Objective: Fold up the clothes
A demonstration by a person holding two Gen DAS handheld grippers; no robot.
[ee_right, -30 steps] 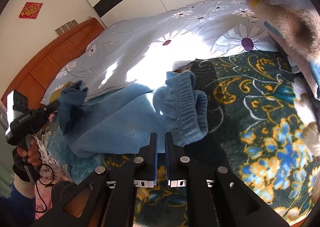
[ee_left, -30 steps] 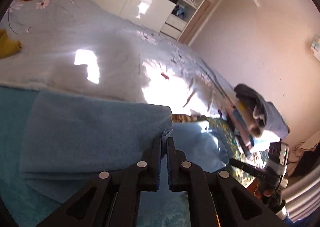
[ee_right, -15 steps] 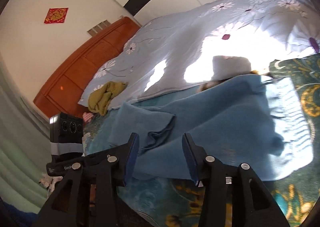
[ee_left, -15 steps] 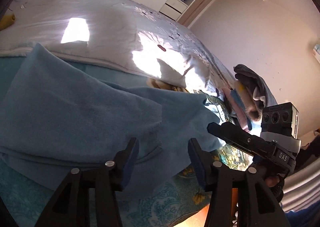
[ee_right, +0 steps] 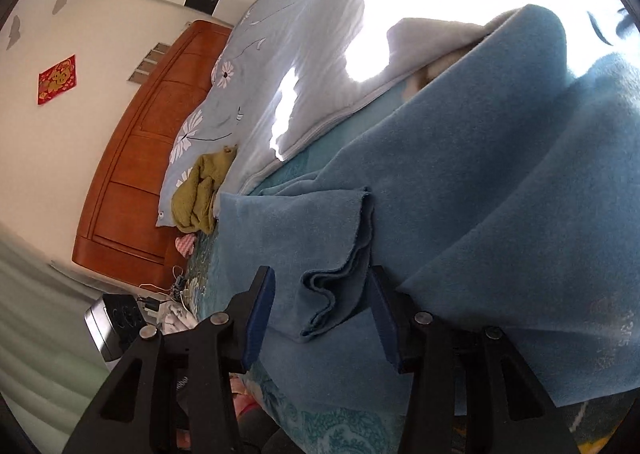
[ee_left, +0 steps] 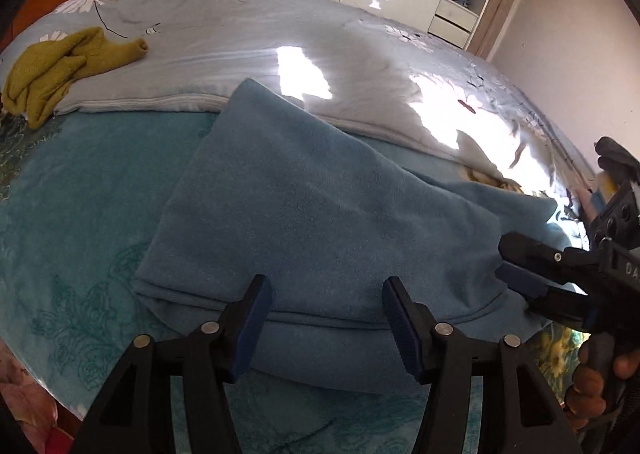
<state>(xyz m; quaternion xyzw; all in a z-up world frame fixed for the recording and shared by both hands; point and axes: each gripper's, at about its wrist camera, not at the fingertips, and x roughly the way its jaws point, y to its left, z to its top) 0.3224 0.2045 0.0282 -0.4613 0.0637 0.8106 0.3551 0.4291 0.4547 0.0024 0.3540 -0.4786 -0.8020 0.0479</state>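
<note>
Lying on the teal blanket point(ee_left: 72, 254) that covers the near side of the bed, the blue fleece garment point(ee_left: 320, 213) is folded over on itself, with its long folded edge close to the bed's near edge. Far off at the left, by the headboard end, a green garment point(ee_left: 60, 69) sits bunched up on the flowered quilt point(ee_left: 240, 25).

The left gripper point(ee_left: 326, 324) hangs just above that folded edge. Its jaws have just been opening, and now they stand wide with nothing pinched; the fleece only shows in the gap. At the right, the right gripper point(ee_left: 536, 290) rests low over the garment's right end. From its own camera, the right gripper point(ee_right: 320, 314) has its jaws apart too, just opened, with a loose wavy corner of fleece point(ee_right: 336, 286) between them but not squeezed.

The fleece looks soft, thick and floppy, and probably light. It will sag and bend, not slide. I think the best places to grab are the 2 ends of the folded edge, taking all layers together so none slips out.
</note>
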